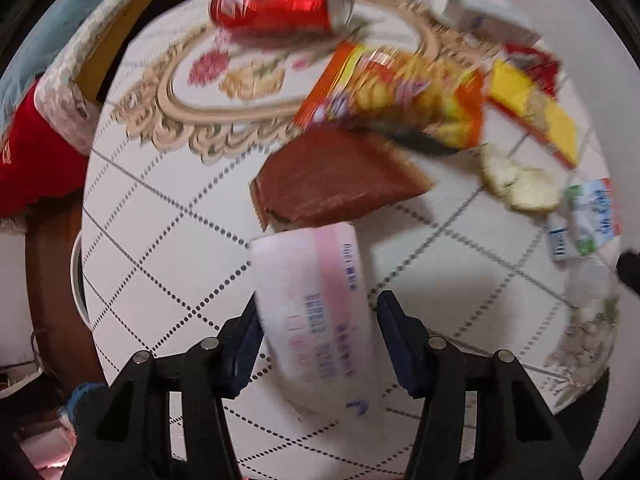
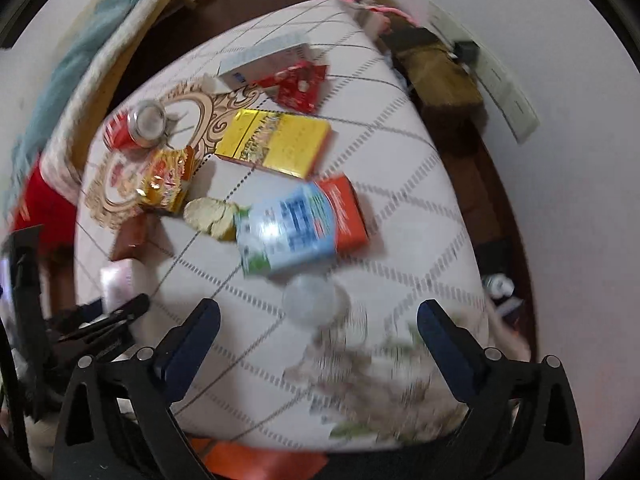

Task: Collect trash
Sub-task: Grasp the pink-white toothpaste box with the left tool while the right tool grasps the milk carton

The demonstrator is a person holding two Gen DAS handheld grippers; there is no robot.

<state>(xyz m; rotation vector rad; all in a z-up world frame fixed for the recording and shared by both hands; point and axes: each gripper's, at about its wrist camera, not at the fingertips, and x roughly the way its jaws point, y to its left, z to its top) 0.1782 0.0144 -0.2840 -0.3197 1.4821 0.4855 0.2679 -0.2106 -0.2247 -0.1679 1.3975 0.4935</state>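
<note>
Lengthwise between jaws, pink tissue pack [image 1: 316, 312].

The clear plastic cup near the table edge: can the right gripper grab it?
Probably yes. The right gripper is open, and the clear cup lies just beyond its fingertips with nothing between.
</note>
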